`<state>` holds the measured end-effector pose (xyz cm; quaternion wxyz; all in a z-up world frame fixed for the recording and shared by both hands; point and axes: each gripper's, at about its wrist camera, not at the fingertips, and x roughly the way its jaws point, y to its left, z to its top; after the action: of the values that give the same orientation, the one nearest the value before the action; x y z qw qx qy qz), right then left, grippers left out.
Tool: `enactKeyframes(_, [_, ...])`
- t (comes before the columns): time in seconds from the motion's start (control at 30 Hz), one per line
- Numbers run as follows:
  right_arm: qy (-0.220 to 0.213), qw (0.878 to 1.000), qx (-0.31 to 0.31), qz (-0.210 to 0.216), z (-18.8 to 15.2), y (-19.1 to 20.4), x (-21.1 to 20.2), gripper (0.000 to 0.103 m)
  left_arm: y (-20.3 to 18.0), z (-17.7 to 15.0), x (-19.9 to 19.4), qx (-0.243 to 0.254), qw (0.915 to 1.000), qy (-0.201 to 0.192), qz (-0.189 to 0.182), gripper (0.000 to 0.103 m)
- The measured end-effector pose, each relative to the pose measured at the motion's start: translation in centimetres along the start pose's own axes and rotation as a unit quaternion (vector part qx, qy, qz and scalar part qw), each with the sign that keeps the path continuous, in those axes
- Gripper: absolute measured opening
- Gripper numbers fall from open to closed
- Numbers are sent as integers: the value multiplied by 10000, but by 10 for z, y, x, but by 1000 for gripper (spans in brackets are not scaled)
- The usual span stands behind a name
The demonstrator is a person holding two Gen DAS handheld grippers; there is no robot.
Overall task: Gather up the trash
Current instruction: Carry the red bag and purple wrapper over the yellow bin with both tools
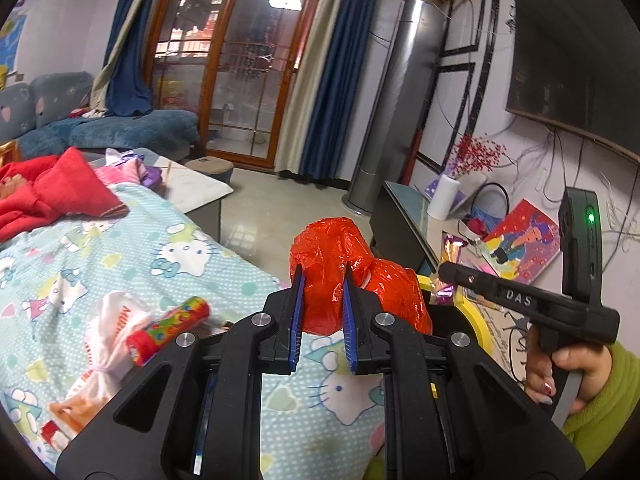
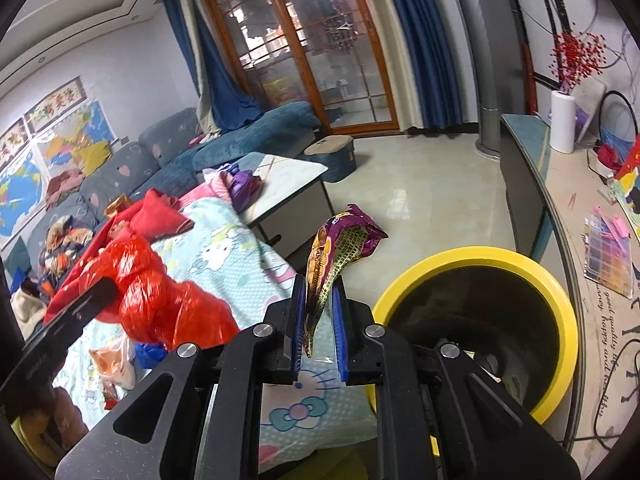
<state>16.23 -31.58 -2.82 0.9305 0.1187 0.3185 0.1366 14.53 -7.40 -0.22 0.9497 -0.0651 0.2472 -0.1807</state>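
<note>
Cartoon-cat blanket (image 1: 120, 248), soft pale-blue cotton, spread over low surface. Round bin (image 2: 560, 300), thick yellow rim, dark inside, stands just beside blanket edge; contents too dim to tell. Left gripper (image 1: 322, 280) clamped on crinkly red plastic bag (image 1: 344, 256), held above blanket near bin. Right gripper (image 2: 318, 296) pinches glossy purple-gold foil wrapper (image 2: 340, 248), narrow gap between pads. Only left view shows candy tube (image 1: 170, 322) and knotted white bag (image 1: 104, 344) lying on blanket.

Hello Kitty blanket (image 1: 192, 256) under candy tube (image 1: 172, 326)
</note>
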Motion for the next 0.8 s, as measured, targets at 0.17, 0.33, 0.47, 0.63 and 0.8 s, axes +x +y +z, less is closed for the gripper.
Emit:
enactKeyframes(0.17, [-66, 9998, 146, -128, 2, -14, -3, 13, -19, -4, 11, 212, 9997, 89, -112, 11])
enactKeyframes(0.33, [-99, 9990, 324, -302, 4, -34, -4, 13, -39, -8, 23, 412, 9987, 192, -245, 11])
enactKeyframes(0.47, [-93, 9977, 474, -473, 4, -50, -3, 13, -55, -12, 34, 594, 9972, 277, -358, 11])
enactKeyframes(0.63, [-54, 9949, 774, -641, 1, -75, -1, 13, -72, -17, 46, 755, 9953, 378, -482, 11])
enactKeyframes(0.8, [-18, 9919, 1000, -783, -4, -99, 1, 13, -89, -23, 60, 961, 9922, 503, -616, 11])
